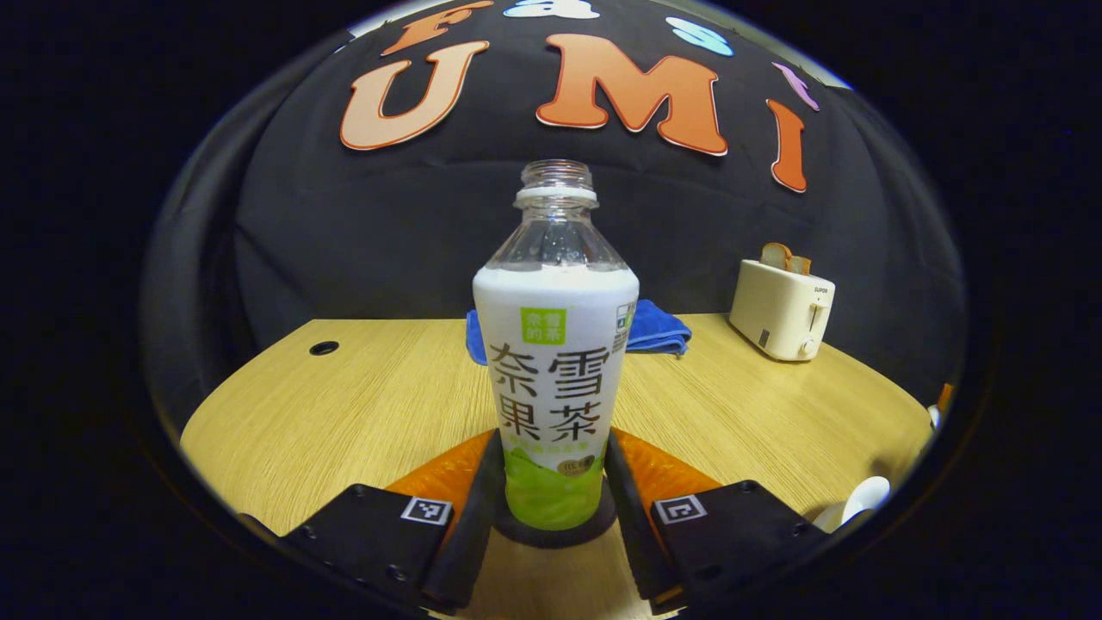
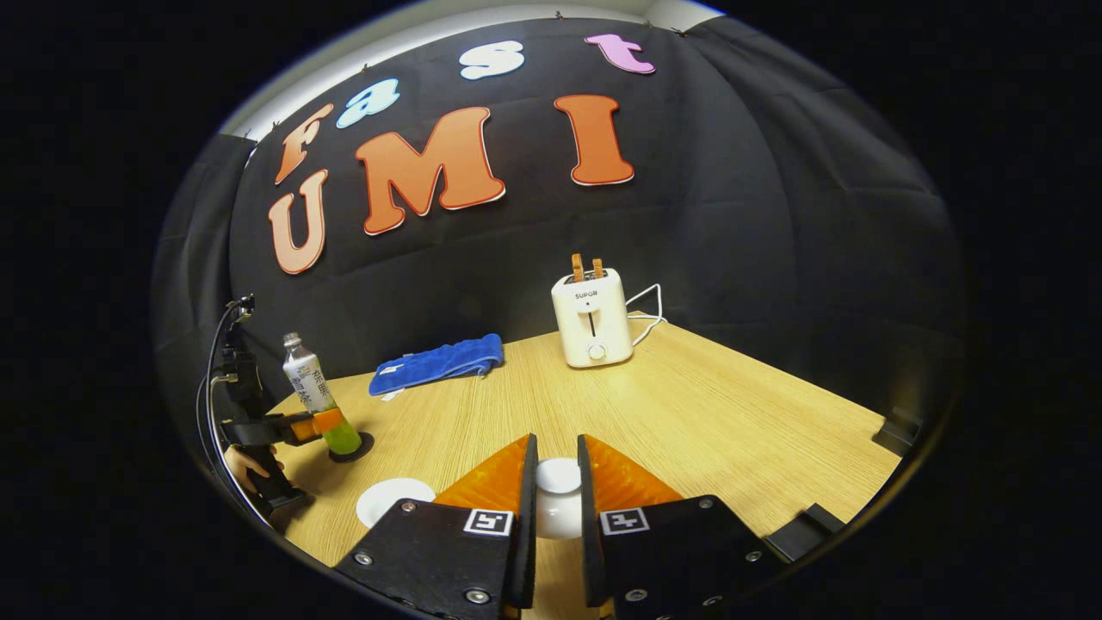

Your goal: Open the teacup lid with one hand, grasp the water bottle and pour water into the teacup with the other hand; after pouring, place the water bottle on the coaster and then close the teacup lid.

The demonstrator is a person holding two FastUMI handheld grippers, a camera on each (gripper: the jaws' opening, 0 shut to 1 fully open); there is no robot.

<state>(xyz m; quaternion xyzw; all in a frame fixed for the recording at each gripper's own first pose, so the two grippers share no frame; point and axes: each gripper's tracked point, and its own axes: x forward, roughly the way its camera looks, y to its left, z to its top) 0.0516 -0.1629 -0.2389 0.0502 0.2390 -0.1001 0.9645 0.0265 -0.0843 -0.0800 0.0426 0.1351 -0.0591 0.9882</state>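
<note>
water bottle on coaster, uncapped, thin, slick, crushable | left gripper brackets its base, contact unclear | right gripper nearly closed around white lid; grip bottle's labelled waist lightly

Black cloth wall, wood-grain table w/ cable hole, white ceiling strip

The right hand-held gripper has its fingers closed around the white teacup lid over the counter. Far to its left, the left hand-held gripper clasps the water bottle, which stands on the coaster.
</note>
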